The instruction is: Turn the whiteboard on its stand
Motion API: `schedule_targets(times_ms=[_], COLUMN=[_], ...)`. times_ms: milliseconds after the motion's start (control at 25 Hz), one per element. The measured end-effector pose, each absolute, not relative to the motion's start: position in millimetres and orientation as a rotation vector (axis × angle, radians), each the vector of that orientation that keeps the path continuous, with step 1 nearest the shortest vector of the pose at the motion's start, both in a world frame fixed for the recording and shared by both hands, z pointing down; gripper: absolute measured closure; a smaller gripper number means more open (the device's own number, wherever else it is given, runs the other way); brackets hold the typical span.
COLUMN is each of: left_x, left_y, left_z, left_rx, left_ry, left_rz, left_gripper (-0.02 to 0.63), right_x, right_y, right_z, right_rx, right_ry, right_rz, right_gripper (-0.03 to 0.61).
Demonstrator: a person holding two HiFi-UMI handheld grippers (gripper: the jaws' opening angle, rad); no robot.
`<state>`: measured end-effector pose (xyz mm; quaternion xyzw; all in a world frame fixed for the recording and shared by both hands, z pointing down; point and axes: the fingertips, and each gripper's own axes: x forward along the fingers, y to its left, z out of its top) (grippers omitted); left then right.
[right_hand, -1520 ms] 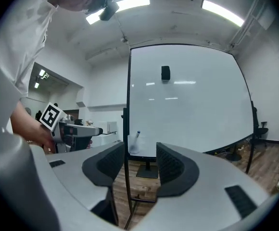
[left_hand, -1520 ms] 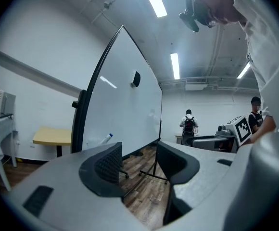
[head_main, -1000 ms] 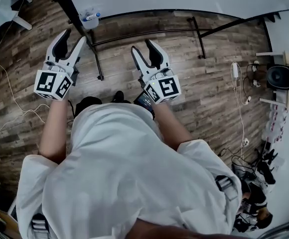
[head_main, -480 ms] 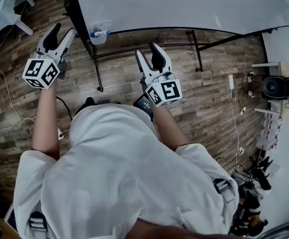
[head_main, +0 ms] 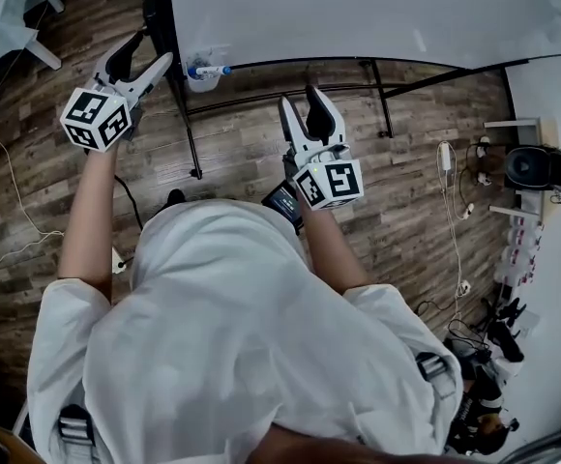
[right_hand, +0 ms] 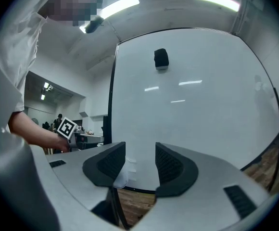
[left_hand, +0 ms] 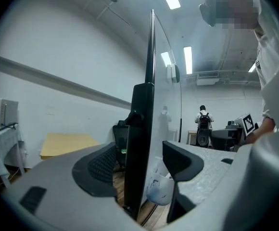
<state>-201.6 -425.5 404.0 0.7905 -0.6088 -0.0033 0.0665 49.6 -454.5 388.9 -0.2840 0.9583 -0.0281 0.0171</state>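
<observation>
A small white cup (head_main: 199, 77) hangs on the black stand (head_main: 191, 143) under the whiteboard (head_main: 358, 13). It is just to the right of the left tongs (head_main: 148, 52) and well to the left of the right tongs (head_main: 302, 101). One marker (head_main: 213, 70) with a blue end lies across the top of the cup and pokes out toward the right tongs. I cannot tell if the cup holds anything more.

The left tongs are spread as wide as they go, and they have just been opening. The stand's black post (left_hand: 139, 138) stands up between the two halves, close by the left pad. The pads do not pinch it. The whiteboard is right in front of these tongs, seen from its thin edge. The cup peeks out low down past the post, near the right pad.

The right tongs are spread too, with nothing between them. They point at the flat white face of the whiteboard, which is ahead of them and apart from them. The cup shows low down beside their left pad.

Half a second ago the left tongs were much closer together and were left of the post, a little away from it. Now they are wide and the post is between them. A second ago they were farther back from the stand, over the wooden floor (head_main: 242, 158). The right tongs look much the same as before. The whiteboard fills more of the top of the head view than it did. The marker is in the cup, as it was.
</observation>
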Motion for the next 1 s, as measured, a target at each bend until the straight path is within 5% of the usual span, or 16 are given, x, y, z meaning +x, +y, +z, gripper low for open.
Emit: schedule_targets(times_ms=[1000], left_x=[-193.1], left_y=[-460.0], left_z=[414.2], left_rx=[2.513], left_ry=[-1.61], left_rz=[0.08], left_gripper=[0.355], right_x=[57.4], right_y=[-457.3], right_z=[383.5], right_rx=[-1.019], right_ry=[2.933], right_rz=[-0.081], right_gripper=[0.433])
